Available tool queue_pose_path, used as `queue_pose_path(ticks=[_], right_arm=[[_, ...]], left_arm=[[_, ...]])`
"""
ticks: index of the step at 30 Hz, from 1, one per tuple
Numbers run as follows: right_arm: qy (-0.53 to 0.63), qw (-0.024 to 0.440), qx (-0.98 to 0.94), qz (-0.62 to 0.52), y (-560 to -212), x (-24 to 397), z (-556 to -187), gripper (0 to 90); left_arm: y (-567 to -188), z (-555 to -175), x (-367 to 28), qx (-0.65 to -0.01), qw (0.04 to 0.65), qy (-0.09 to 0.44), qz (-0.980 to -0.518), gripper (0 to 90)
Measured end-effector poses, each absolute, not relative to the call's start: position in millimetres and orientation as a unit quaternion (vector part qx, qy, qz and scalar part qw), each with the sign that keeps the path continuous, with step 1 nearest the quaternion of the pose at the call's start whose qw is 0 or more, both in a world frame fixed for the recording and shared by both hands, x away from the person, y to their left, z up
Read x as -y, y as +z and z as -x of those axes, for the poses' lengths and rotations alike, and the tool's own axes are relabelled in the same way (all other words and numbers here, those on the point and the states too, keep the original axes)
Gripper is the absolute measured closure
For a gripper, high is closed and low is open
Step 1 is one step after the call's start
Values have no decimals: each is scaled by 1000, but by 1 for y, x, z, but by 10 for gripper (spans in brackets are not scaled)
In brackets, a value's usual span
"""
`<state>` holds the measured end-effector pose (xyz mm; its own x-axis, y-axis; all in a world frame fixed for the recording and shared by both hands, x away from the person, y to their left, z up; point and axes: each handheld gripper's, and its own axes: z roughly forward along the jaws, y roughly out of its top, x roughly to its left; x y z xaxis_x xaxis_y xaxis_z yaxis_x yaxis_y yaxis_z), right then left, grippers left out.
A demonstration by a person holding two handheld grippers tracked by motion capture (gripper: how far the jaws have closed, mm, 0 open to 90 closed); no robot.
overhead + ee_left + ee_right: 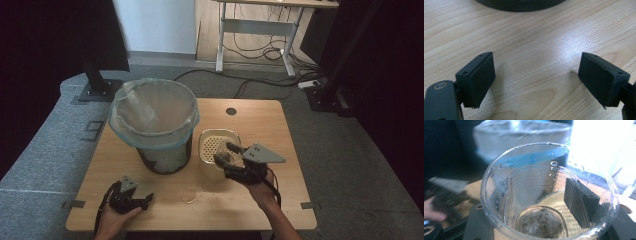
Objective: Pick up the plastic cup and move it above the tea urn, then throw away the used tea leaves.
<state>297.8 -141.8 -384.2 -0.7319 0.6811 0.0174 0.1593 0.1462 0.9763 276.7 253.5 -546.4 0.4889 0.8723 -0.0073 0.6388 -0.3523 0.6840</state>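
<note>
- High view: a wooden table (280, 150) on grey carpet bears a lined bin (155, 125) and a cream strainer tub (216, 150). The right gripper (226, 154) hovers beside the tub; the cup is hard to make out here.
- Left gripper view: the left gripper (536, 75) rests low over bare wood, jaws wide apart, holding nothing.
- Right gripper view: a clear plastic cup (506, 185) stands upright, mouth up, clamped by the jaws, with a tea bag (540, 223) at its bottom.

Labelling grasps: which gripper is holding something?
The right gripper, jaws shut on a clear cup; the left gripper has open jaws above the table.
</note>
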Motion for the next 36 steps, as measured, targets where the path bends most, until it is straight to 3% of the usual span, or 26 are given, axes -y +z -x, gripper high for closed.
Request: queue_pose_path(ticks=[11, 21, 30, 36], right_arm=[[567, 253, -710, -332, -363, 165, -353, 405], [548, 259, -715, -349, -371, 162, -376, 407], [471, 335, -755, -310, -363, 153, -381, 407], [364, 433, -793, -225, -357, 139, -379, 407]], left_arm=[[-546, -277, -255, -473, 320, 184, -800, 141], [-546, -277, -255, -474, 319, 184, -800, 141], [-546, -277, -255, -474, 319, 184, -800, 138], [-546, -277, -255, -474, 319, 184, -800, 137]])
